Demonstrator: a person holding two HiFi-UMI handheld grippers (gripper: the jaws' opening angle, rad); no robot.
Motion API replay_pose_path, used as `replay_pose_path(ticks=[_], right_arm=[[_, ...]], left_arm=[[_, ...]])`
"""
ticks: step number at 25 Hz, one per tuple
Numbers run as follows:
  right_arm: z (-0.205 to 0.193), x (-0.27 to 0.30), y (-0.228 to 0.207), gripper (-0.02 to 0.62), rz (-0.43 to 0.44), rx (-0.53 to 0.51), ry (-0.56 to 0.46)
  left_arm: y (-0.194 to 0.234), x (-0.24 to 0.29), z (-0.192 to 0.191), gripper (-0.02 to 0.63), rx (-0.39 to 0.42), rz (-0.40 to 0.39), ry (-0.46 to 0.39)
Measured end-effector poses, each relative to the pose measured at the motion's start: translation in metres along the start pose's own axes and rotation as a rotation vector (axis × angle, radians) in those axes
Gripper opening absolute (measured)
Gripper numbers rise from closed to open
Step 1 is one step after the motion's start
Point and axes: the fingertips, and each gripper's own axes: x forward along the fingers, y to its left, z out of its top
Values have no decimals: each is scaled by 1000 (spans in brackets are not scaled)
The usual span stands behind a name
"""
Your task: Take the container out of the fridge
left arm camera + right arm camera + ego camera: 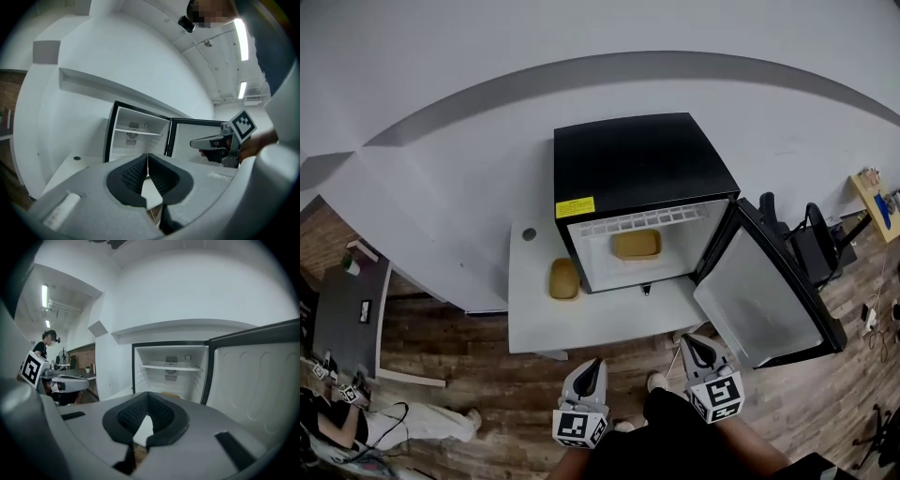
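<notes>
White walls and plank flooring surround a white table (pixel 581 323) bearing one black fridge (pixel 637 159). Its single door (pixel 764 300) hangs wide to the right, apparently so that the cavity can be reached head-on. One tan container (pixel 637 245), the item to be removed, sits on the fridge floor beneath the lone shelf (pixel 171 367), near the middle and apart from the walls. A second container (pixel 563 278) of similar colour lies outside on the table, just left of the fridge.

Two grippers wait side by side at the near edge of the table, both aimed at the opening, which suggests the reach has not yet arrived. The left gripper (pixel 598 362) has its pads pressed together on nothing. The right gripper (pixel 686 339) likewise shows its tips meeting with no object between them. Closed jaws seem natural with nothing yet to carry; they would likely need to spread before spanning the container. The right gripper faces the open side more squarely.

One bystander (pixel 40 350) stands by a desk far off to the left.
</notes>
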Motion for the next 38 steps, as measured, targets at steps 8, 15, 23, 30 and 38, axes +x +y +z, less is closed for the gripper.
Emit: replay_pose_path(ticks=[8,15,23,30,38], right_arm=[[2,42,-59,-5,30,39,-7],[5,69,-80,-5,79,43,-18],[8,68,-88,-5,26,34,4],[19,64,-91,-5,-69,79,9],[21,60,-86,-5,-97,107,16]], left_arm=[[-24,80,7,17,0,-18,33],[-24,123,-1,17,36,-57,97],[-13,151,-17,17,45,-116,130],[4,184,-24,17,118,-199,172],[3,241,-50,230,272,-333,314]])
